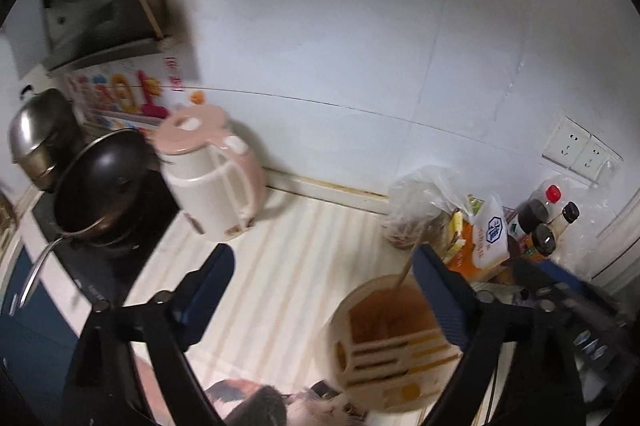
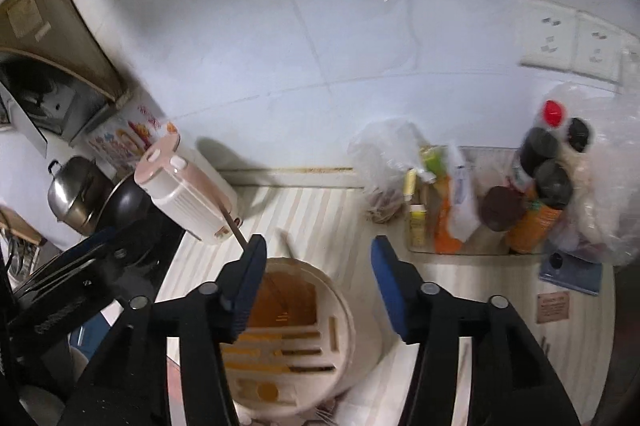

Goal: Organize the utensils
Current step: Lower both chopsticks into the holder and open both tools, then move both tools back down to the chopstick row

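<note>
The chopstick (image 1: 404, 268) is standing inside the round utensil holder (image 2: 344, 318), so the hands should be lifting clear without knocking it (the stick is leaning loosely). The left gripper (image 1: 320, 306) is gaping wide on nothing. The right gripper (image 2: 318, 286) is standing half open, empty, the holder below its jaws.

Round cream utensil holder (image 2: 304, 338) stands upright with chopsticks (image 1: 406, 266) inside.
</note>
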Tool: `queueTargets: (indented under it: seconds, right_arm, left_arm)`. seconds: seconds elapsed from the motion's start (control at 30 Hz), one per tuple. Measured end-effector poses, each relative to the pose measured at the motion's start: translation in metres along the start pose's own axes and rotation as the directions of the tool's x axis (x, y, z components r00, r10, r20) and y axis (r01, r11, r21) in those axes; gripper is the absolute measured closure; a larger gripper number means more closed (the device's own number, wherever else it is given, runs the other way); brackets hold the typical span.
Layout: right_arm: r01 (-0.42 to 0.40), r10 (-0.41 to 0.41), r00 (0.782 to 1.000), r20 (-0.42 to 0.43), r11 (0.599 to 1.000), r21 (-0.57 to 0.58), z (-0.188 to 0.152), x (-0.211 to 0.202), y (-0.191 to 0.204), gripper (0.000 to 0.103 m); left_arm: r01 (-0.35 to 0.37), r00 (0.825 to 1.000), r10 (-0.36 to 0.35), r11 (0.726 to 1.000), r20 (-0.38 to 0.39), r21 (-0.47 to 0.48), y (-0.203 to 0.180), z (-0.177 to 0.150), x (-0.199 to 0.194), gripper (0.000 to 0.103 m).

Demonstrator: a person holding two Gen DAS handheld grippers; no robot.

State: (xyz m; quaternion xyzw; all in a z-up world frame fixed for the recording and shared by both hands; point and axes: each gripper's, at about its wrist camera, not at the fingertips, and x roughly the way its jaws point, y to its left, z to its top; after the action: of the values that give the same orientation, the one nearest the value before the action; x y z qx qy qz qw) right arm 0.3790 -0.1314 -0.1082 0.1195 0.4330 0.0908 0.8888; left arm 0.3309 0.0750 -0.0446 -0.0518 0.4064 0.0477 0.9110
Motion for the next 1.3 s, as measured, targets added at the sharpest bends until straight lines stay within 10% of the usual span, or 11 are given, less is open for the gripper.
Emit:
queueTargets:
  seconds: [0.2,0.67,0.8,0.97,1.3]
  right_arm:
    - [0.114,-0.115,0.993,0.029,0.993,0.034,-0.016,-0.059,-0.032,0.013]
    - [0.319,-0.285,0.937,-0.201,0.933,0.167,-0.136,-0.08,-0.197,0.008]
    - [0.341,-0.271,0.905,-0.328,0.923,0.179,-0.172,-0.047,-0.243,0.036]
    - [0.328,-0.211,0.881,-0.422,0.917,0.227,-0.2,-0.01,-0.283,0.067]
    - [0.356,-0.215,0.835,-0.506,0.913,0.198,-0.212,0.043,-0.304,0.081]
  left_arm:
    - [0.025,0.999,-0.026,1.0,0.032,0.015,-0.015,-0.031,-0.036,0.0]
    - [0.086,0.961,-0.015,0.965,-0.277,0.246,-0.142,-0.192,0.028,0.0]
    - [0.086,0.917,0.043,0.95,-0.397,0.301,-0.165,-0.238,0.077,0.003]
    - [0.09,0.856,0.081,0.949,-0.51,0.302,-0.173,-0.267,0.129,0.035]
    - [0.09,0.811,0.104,0.95,-0.576,0.298,-0.181,-0.277,0.163,0.059]
